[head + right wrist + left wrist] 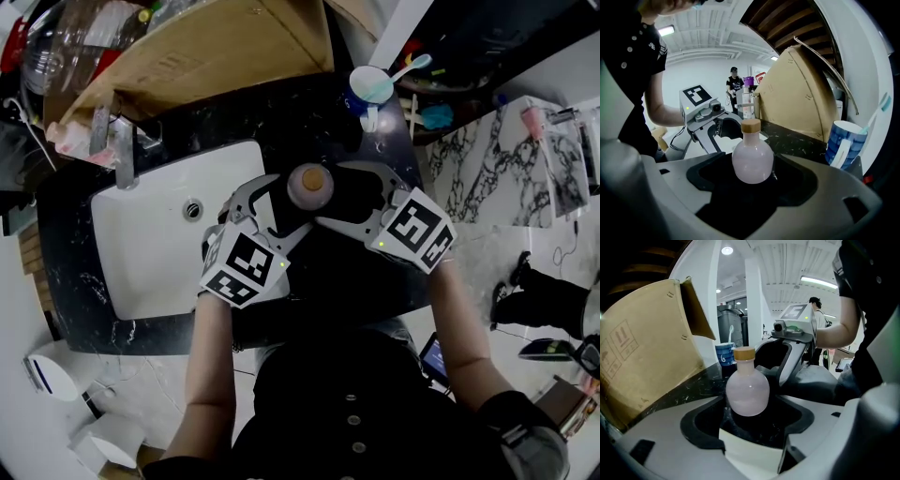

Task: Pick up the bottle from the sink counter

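Observation:
A round pale-pink bottle (pixel 310 185) with a tan cap stands upright on the black sink counter (pixel 319 262). My left gripper (pixel 272 204) faces it from the sink side and my right gripper (pixel 349 197) from the opposite side. Both are open, and their jaw tips reach around the bottle's belly. In the left gripper view the bottle (pixel 747 390) sits at the mouth of the wide jaws (pixel 747 423), with no pad pressing on it. The right gripper view shows the same: the bottle (pixel 752 159) stands free between the spread jaws (pixel 752 185).
A white sink (pixel 159 246) with a faucet (pixel 122 150) lies left of the bottle. A cardboard box (pixel 197 47) leans behind it. A blue patterned mug (pixel 372 86) with a toothbrush stands at the back right. The counter's front edge runs just behind the grippers.

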The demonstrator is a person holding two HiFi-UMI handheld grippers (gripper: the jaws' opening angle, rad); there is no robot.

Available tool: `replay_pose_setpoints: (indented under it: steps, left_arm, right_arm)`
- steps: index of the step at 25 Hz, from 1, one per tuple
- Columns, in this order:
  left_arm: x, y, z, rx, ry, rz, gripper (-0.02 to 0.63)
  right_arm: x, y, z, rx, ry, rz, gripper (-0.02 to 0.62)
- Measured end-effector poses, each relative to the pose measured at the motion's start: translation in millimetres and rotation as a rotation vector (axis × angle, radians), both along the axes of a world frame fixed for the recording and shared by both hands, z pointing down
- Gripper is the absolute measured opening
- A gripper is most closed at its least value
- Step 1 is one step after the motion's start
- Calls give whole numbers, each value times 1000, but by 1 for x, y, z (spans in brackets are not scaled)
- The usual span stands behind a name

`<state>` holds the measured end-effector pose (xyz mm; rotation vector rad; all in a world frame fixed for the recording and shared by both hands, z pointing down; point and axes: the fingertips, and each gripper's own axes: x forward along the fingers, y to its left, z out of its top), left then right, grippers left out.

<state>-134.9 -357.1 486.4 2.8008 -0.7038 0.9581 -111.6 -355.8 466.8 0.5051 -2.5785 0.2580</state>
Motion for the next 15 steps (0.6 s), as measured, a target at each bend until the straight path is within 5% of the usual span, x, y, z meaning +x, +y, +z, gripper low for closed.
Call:
replay_pose_setpoints:
  steps: [15]
  left_arm:
    - [9,-10,10,-5,15,1,359]
  right_arm:
    - [-7,-12,10,-142,-42,60,345]
